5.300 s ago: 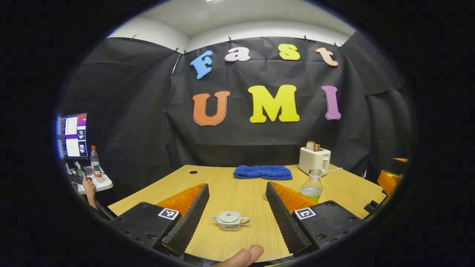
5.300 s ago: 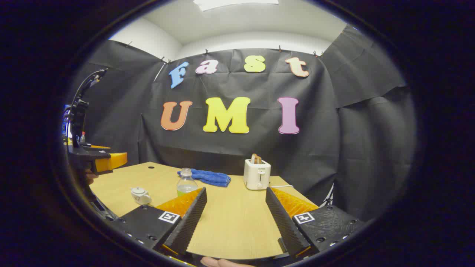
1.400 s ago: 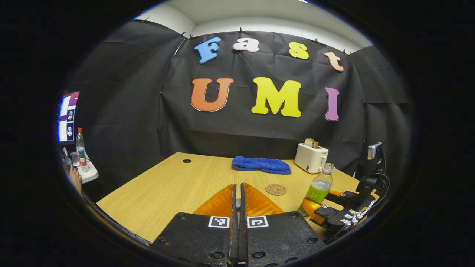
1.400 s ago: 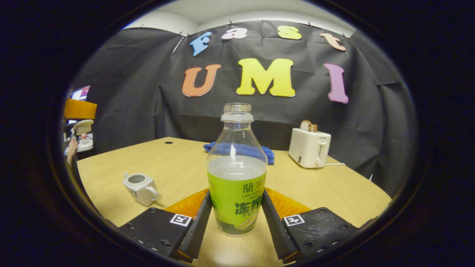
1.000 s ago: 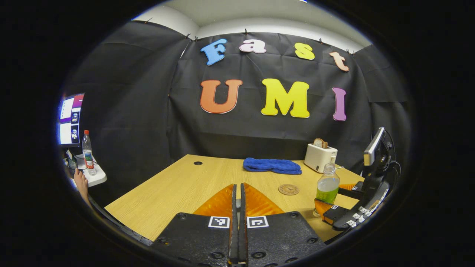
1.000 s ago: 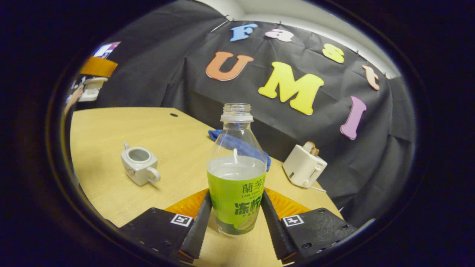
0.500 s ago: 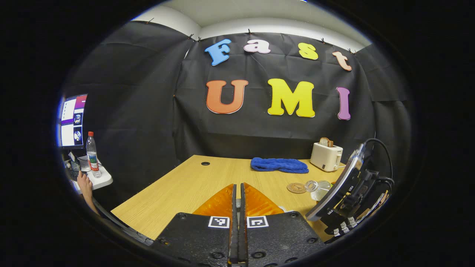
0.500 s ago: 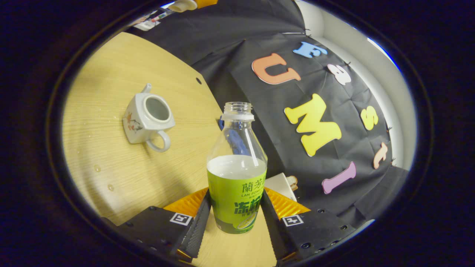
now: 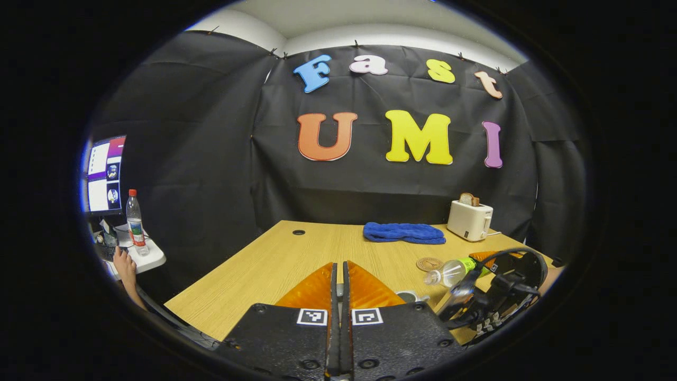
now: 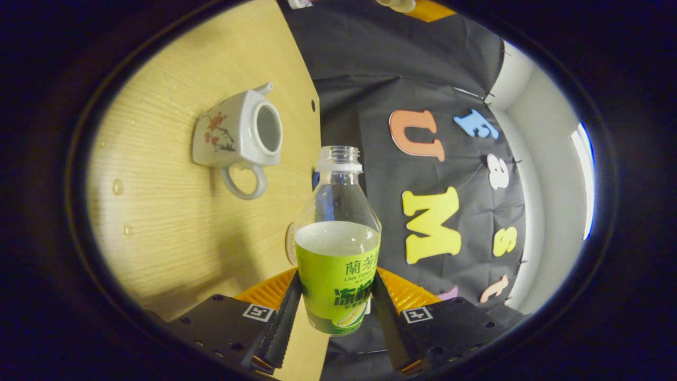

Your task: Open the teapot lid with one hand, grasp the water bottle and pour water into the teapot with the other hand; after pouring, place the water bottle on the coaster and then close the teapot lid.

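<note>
Right gripper (image 10: 332, 312) clamps water bottle (image 10: 337, 248), tipped sideways above lidless teapot (image 10: 238, 135) on desk (image 10: 158, 222). Left gripper (image 9: 338, 317) pinched together, contents unclear. Risk: bottle mouth beside opening, water spills on desk.

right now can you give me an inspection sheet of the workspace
surface: wooden table, a few water drops near the teapot
job's things: teapot open, no lid on it; water bottle uncapped, part full, tipped on its side with its neck toward the teapot; coaster bare
clutter: blue towel and toaster with bread in it, at the far edge
grippers: left gripper shut, what it holds is hidden; right gripper shut on the water bottle
cables: black cable looped over the right gripper; cord by the toaster
surroundings: side shelf with a screen, another bottle and a person's hand
</note>
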The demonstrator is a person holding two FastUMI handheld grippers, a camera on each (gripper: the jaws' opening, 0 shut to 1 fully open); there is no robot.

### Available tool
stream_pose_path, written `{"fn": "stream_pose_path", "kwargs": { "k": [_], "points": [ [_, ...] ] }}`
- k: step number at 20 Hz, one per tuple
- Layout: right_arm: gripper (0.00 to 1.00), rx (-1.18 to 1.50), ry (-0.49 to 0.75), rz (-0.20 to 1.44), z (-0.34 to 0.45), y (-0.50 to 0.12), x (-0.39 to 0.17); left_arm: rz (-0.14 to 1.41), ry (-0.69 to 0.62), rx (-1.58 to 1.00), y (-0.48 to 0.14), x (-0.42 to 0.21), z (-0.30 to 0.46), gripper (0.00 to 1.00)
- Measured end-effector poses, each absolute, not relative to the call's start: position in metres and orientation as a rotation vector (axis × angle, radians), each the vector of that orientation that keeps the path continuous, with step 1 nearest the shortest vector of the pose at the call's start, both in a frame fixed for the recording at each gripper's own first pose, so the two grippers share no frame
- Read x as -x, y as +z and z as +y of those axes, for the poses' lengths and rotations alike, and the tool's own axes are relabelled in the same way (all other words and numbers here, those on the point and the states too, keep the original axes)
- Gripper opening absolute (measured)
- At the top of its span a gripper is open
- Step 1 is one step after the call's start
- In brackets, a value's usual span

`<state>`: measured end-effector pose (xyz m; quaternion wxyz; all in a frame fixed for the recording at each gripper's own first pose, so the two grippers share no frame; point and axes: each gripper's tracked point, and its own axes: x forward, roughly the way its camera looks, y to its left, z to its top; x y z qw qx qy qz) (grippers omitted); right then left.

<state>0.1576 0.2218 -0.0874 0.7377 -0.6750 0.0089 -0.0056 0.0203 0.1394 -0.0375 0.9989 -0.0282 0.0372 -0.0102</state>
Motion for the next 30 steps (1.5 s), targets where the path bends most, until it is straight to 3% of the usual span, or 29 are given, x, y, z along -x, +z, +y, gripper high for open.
{"fn": "stream_pose_path", "kwargs": {
  "k": [7, 30],
  "points": [
    [0.73, 1.704, -0.083, -0.111, 0.232, -0.066, -0.166, 0.080, -0.020, 0.044, -0.038, -0.020, 0.139, 0.03],
    [0.72, 2.021, -0.207, -0.369, 0.249, -0.024, -0.165, 0.097, -0.045, 0.021, -0.040, -0.019, 0.130, 0.03]
  ]
}}
